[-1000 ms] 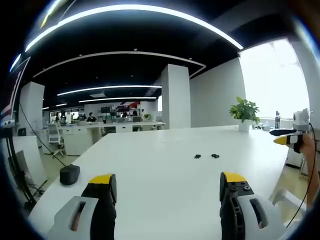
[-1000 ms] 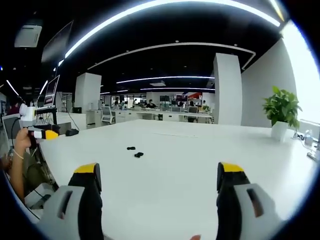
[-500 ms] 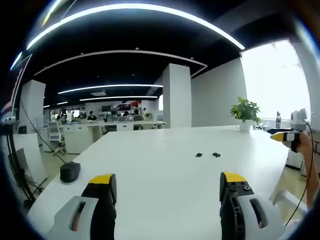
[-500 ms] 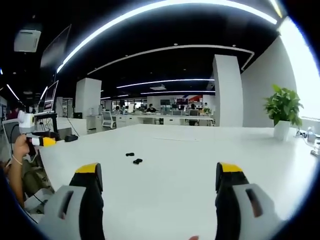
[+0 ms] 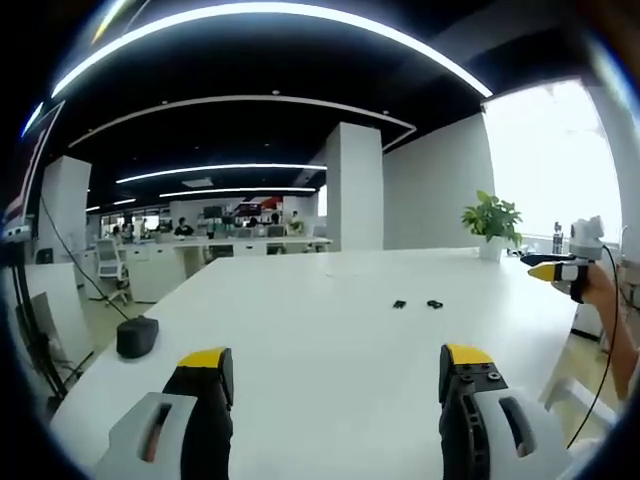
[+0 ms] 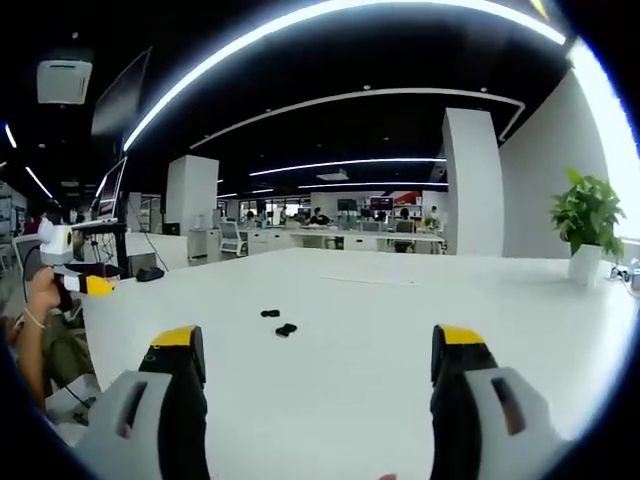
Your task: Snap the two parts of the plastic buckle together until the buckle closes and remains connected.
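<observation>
The two buckle parts point(image 5: 416, 304) lie on the big white table point(image 5: 320, 340), just beside each other but not joined. In the left gripper view they sit at about 1 o'clock from the middle. In the right gripper view the buckle parts point(image 6: 278, 322) sit at about 9 o'clock from the middle. They are small and dark, so I cannot tell which half is which.

Since a second ago, both views have slid a little, so the hands moved, not the parts. The parts look to be in the same spot on the table. Nothing has been picked up yet, so the job has hardly started.

The left gripper point(image 5: 330, 385) has its jaws spread wide with nothing between them. The right gripper point(image 6: 318, 365) is the same, wide apart and holding nothing. Both are well apart from the parts.

There is lots of bare table around the parts, so there is plenty of room to reach in. A dark block point(image 5: 136, 337) sits near the table's edge at 9 o'clock in the left gripper view, well away. A plant point(image 5: 490, 222) stands at the far edge.
</observation>
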`<action>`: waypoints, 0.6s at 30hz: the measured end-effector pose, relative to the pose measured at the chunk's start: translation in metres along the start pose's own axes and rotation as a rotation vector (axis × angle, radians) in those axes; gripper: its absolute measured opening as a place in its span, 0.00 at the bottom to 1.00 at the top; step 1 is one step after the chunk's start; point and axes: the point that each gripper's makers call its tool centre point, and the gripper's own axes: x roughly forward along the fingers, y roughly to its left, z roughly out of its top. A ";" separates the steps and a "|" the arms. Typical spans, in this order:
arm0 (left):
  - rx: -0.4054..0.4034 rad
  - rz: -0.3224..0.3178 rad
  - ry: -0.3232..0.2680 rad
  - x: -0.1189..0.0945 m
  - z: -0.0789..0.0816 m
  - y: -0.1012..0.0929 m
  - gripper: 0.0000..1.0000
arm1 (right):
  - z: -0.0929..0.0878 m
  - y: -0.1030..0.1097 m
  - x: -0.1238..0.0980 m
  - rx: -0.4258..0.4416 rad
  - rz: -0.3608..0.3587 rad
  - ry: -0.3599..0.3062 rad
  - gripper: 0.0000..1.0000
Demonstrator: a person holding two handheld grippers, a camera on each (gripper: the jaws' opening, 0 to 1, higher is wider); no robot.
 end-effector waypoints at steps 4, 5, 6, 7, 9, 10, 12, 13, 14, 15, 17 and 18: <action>0.005 -0.004 0.012 0.002 -0.003 0.000 0.86 | -0.002 -0.002 0.011 0.009 0.024 -0.002 0.93; 0.005 -0.005 0.015 0.002 -0.005 0.000 0.86 | -0.005 -0.003 0.015 0.011 0.032 0.006 0.93; 0.005 -0.006 0.017 0.002 -0.005 0.000 0.86 | -0.006 -0.003 0.018 0.007 0.038 0.010 0.92; 0.003 -0.006 0.018 0.002 -0.006 0.000 0.86 | -0.008 -0.003 0.020 0.002 0.044 0.015 0.92; 0.002 -0.005 0.020 0.003 -0.006 0.001 0.86 | -0.012 -0.002 0.027 -0.018 0.063 0.031 0.91; 0.002 -0.005 0.021 0.003 -0.007 0.001 0.86 | -0.012 -0.002 0.029 -0.022 0.068 0.033 0.91; 0.002 -0.005 0.023 0.003 -0.007 0.001 0.86 | -0.015 -0.002 0.034 -0.022 0.080 0.042 0.91; 0.002 -0.006 0.023 0.003 -0.008 0.001 0.86 | -0.016 -0.003 0.039 -0.022 0.092 0.047 0.91; 0.002 -0.006 0.023 0.002 -0.008 0.001 0.86 | -0.017 -0.003 0.042 -0.024 0.100 0.049 0.91; 0.002 -0.007 0.021 0.002 -0.007 0.001 0.86 | -0.019 -0.001 0.044 -0.029 0.108 0.057 0.91; 0.002 -0.008 0.019 0.002 -0.007 0.000 0.86 | -0.022 -0.001 0.050 -0.039 0.119 0.077 0.91; 0.001 -0.009 0.019 0.002 -0.007 0.000 0.86 | -0.023 -0.002 0.053 -0.042 0.123 0.086 0.91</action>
